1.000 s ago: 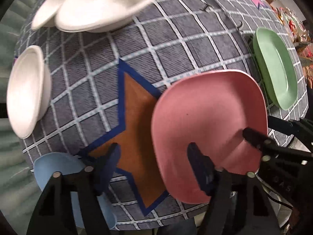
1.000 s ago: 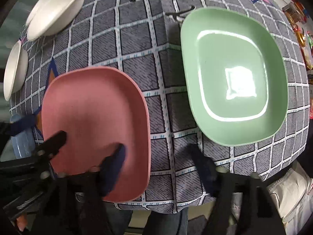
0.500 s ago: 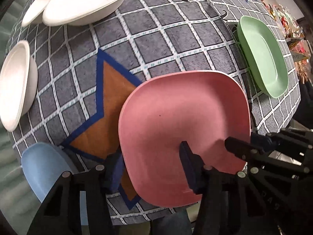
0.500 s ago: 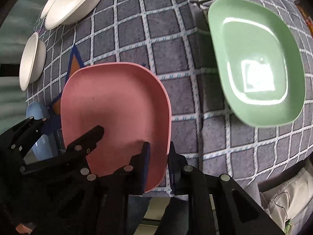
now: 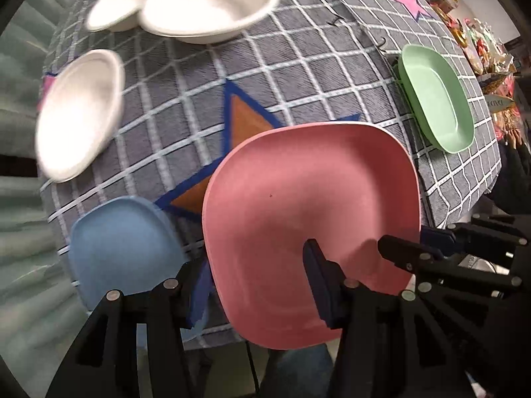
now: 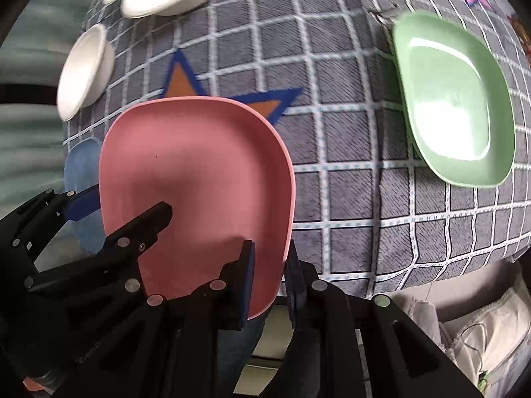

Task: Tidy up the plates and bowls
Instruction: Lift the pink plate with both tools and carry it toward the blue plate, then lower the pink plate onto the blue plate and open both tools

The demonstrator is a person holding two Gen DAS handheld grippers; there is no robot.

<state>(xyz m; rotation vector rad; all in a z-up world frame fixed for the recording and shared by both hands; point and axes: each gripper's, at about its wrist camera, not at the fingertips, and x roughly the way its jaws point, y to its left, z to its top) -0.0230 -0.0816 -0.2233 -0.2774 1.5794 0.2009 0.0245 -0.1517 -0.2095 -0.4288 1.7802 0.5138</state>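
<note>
I am holding the pink plate (image 6: 195, 179) by its near right edge with my right tool (image 6: 270, 275), whose fingers are pinching the rim between them, so the plate is riding tilted above the bench (image 6: 348, 132) rather than lying on the checked cloth. My left tool (image 5: 255, 285) is standing spread wide around the plate's near left corner, one finger (image 5: 318, 278) over the plate face and the other outside its rim, gripping nothing; I judge it is there to steady the plate if it swings. The blue plate (image 5: 122, 248) is lying just to the left and the green plate (image 6: 454, 99) well apart to the right, so either could be the stacking base. Three white bowls (image 5: 205, 6) are sitting at the far left, apart from the plates, waiting for their own pile.
</note>
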